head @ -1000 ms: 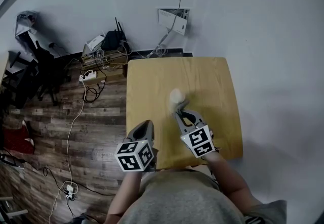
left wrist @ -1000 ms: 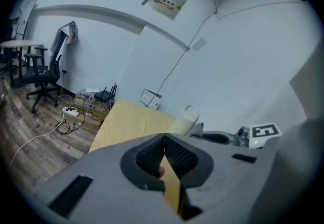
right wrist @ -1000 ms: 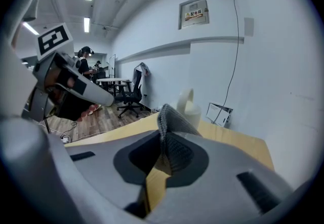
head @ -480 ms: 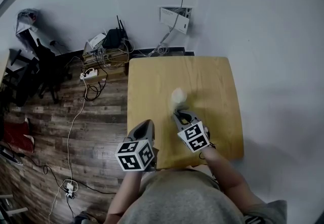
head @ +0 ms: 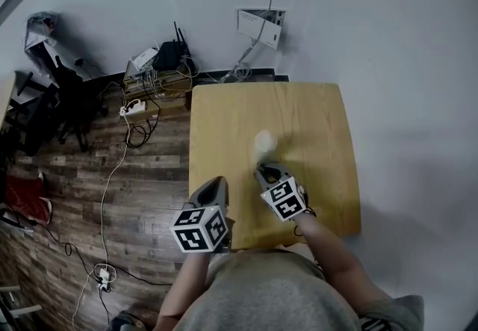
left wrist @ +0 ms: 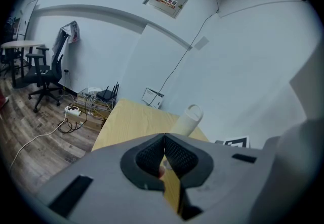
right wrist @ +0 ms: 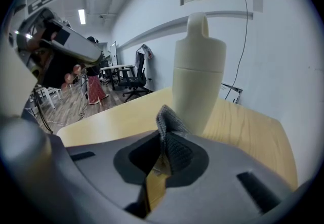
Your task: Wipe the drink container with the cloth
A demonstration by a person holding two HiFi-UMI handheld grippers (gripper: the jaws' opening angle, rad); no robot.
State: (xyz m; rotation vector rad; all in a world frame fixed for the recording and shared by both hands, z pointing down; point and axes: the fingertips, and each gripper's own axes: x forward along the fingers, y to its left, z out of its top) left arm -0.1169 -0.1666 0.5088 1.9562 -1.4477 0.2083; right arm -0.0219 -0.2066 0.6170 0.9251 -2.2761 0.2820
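A cream drink bottle (head: 264,143) with a loop handle on its cap stands upright near the middle of the wooden table (head: 314,109). In the right gripper view the bottle (right wrist: 199,71) rises just beyond the jaws. My right gripper (head: 267,171) is shut on a small grey cloth (right wrist: 166,121), whose folded tip sticks up against the bottle's lower side. My left gripper (head: 214,186) hangs over the table's near left edge, shut with nothing between its jaws. From the left gripper view the bottle (left wrist: 186,121) stands ahead and to the right.
The table stands against a white wall. On the wood floor to its left lie a router, power strips and cables (head: 157,75). A black office chair (head: 41,109) stands farther left. A white box (head: 260,27) leans on the wall behind the table.
My right gripper has shifted slightly left and closer in, staying next to the bottle with the cloth. The left gripper and the bottle have not moved.
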